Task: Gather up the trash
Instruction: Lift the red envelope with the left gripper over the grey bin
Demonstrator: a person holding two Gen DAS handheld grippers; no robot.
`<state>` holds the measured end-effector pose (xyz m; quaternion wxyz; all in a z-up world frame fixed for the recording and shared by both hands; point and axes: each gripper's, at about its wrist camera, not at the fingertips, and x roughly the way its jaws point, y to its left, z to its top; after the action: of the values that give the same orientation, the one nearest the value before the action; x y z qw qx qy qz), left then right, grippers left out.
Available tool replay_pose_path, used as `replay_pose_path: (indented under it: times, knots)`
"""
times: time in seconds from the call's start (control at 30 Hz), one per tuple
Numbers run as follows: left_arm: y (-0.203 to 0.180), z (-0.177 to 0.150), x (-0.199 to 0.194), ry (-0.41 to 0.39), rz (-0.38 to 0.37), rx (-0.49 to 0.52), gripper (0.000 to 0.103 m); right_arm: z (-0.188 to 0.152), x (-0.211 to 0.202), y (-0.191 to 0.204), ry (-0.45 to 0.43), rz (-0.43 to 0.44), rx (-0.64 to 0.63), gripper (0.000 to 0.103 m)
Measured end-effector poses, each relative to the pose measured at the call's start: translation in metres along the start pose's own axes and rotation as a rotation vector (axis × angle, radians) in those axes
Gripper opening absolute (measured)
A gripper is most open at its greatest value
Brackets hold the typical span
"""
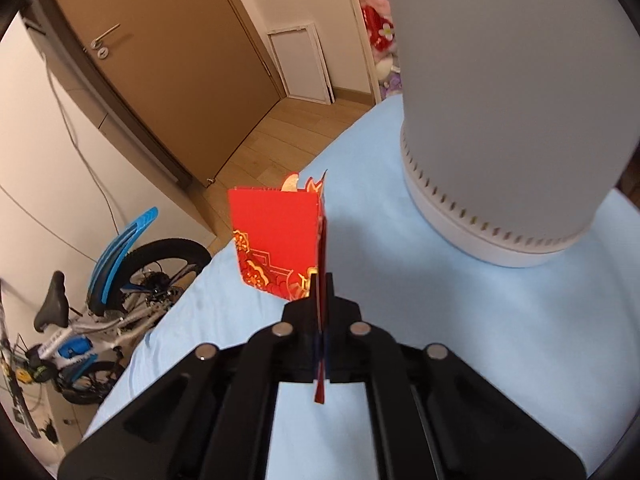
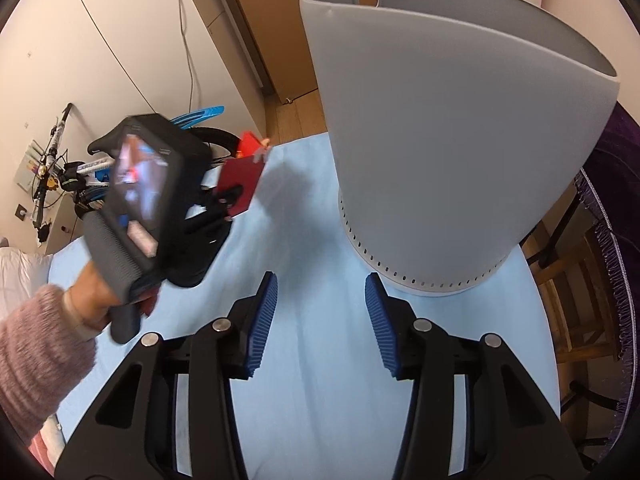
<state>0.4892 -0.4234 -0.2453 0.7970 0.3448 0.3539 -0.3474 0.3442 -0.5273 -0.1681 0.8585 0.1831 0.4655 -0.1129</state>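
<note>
While pinched flat, glossy red envelope (image 1: 276,236) (paper) creases.

- A home, by the look of it a lived-in room or hallway.
- A wooden door (image 1: 168,64) with a lever handle stands far left, over light wood plank flooring (image 1: 280,128).
- A bicycle (image 1: 100,320) with blue mudguards leans against the white wall.
- Plush toys (image 1: 380,36) are piled far right.
- The worktop (image 1: 480,340) wears a pale blue cloth.
</note>
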Motion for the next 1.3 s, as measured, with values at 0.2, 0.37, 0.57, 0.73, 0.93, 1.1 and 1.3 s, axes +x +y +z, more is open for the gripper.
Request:
replay_pose_path:
  times: [0.2, 0.37, 0.57, 0.73, 0.93, 1.1, 1.3]
  knots:
    - [0.014, -0.006, -0.067, -0.046, -0.098, -0.06, 0.001, -0.003, 0.008, 0.009, 0.023, 0.017, -0.023, 0.044]
    - [0.02, -0.001, -0.124, -0.115, -0.174, -0.053, 0.001, -0.009, -0.005, 0.018, 0.012, 0.081, -0.051, 0.045]
    - [0.025, 0.038, -0.185, -0.208, -0.271, -0.067, 0.001, 0.0, -0.036, 0.027, -0.034, 0.136, -0.039, 0.045]
    - [0.014, 0.086, -0.225, -0.291, -0.326, -0.013, 0.001, 0.027, -0.07, 0.021, -0.124, 0.139, -0.022, 0.045]
    - [-0.01, 0.144, -0.258, -0.366, -0.359, 0.046, 0.001, 0.076, -0.124, -0.019, -0.264, 0.07, -0.007, 0.045]
    - [-0.029, 0.188, -0.267, -0.41, -0.381, 0.076, 0.001, 0.102, -0.158, -0.052, -0.336, 0.001, -0.002, 0.045]
    - [-0.052, 0.22, -0.254, -0.385, -0.429, 0.069, 0.006, 0.109, -0.181, -0.094, -0.356, -0.056, 0.031, 0.045]
